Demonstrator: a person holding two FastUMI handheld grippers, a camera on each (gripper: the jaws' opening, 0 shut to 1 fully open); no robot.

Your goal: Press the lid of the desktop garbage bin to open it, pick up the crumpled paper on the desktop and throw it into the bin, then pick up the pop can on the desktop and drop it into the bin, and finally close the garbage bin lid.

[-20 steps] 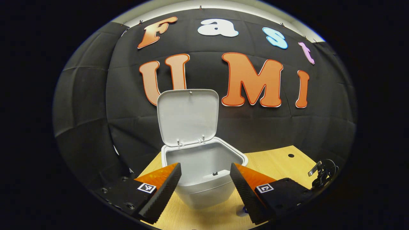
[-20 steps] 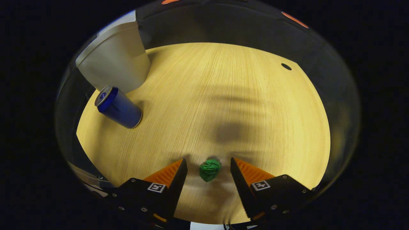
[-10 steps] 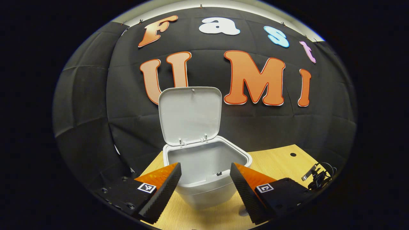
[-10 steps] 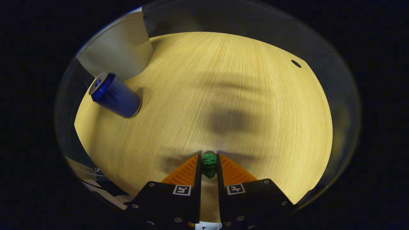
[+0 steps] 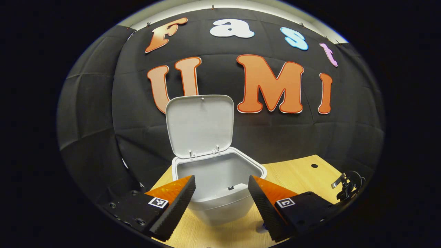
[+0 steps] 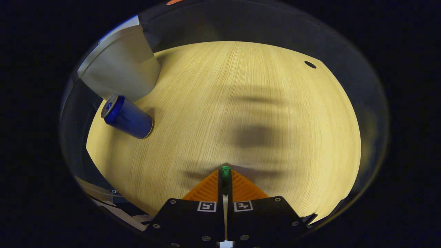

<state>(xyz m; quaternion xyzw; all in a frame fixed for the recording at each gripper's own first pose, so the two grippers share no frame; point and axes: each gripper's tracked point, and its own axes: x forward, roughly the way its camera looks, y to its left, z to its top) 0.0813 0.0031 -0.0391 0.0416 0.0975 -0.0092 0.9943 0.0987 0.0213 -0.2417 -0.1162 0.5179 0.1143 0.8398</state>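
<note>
In the left gripper view the white bin (image 5: 217, 203) stands on the wooden desk with its lid (image 5: 200, 125) swung upright. My left gripper (image 5: 221, 187) hangs open just in front of the bin's rim, nothing between its fingers. In the right gripper view my right gripper (image 6: 225, 172) is shut on the green crumpled paper (image 6: 225, 170), squeezed thin between both fingers just above the desk. The blue pop can (image 6: 127, 117) stands at the far left beside the bin's white wall (image 6: 119, 69).
The wooden desk (image 6: 241, 103) spreads wide ahead of the right gripper, with a small dark hole (image 6: 310, 64) near its far right corner. A black metal clip-like object (image 5: 348, 182) lies at the desk's right edge in the left gripper view.
My right gripper went from open around the green paper to shut tight on it, squashing it. The left gripper stayed open in front of the open bin, shifting only slightly.
</note>
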